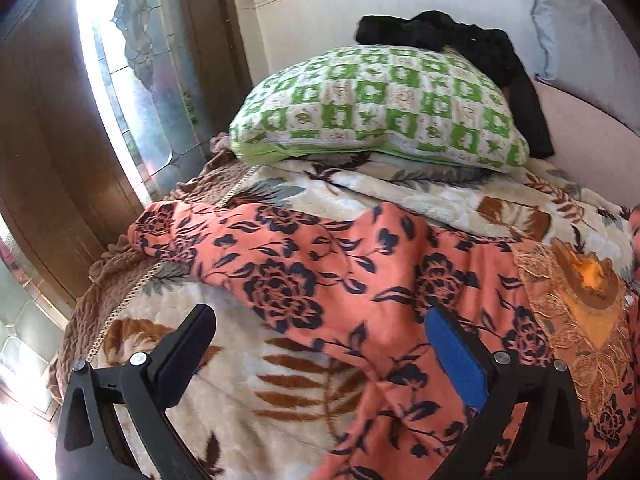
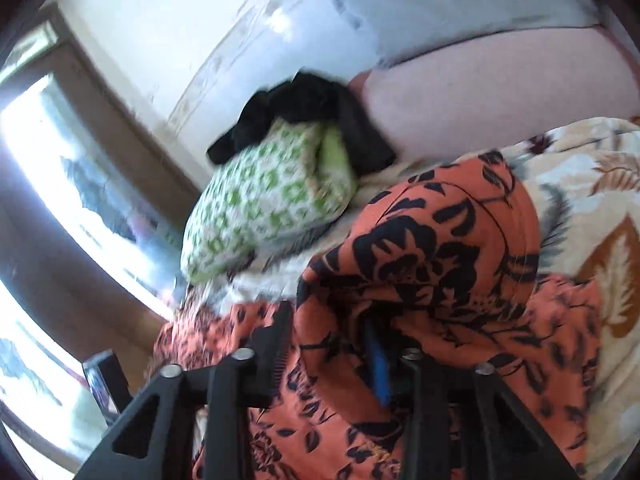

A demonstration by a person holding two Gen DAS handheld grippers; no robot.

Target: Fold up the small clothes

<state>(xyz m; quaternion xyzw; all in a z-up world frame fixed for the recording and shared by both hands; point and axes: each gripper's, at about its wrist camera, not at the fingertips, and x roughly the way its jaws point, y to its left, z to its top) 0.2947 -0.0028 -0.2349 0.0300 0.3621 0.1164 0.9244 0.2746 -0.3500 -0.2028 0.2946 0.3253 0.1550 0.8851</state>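
An orange garment with a dark floral print (image 1: 360,280) lies spread on a cream leaf-pattern blanket (image 1: 248,412). It has an embroidered orange neck panel (image 1: 580,300) at the right. My left gripper (image 1: 320,344) is open and empty just above the garment's near edge. My right gripper (image 2: 332,344) is shut on a bunched fold of the same garment (image 2: 440,248) and holds it lifted off the blanket (image 2: 600,208). The fabric drapes over the right fingers and hides their tips.
A green-and-white pillow (image 1: 380,104) lies at the head of the bed with a black garment (image 1: 460,40) on top; both also show in the right wrist view, the pillow (image 2: 264,204) below the black garment (image 2: 304,108). A wooden window frame (image 1: 60,140) is at the left.
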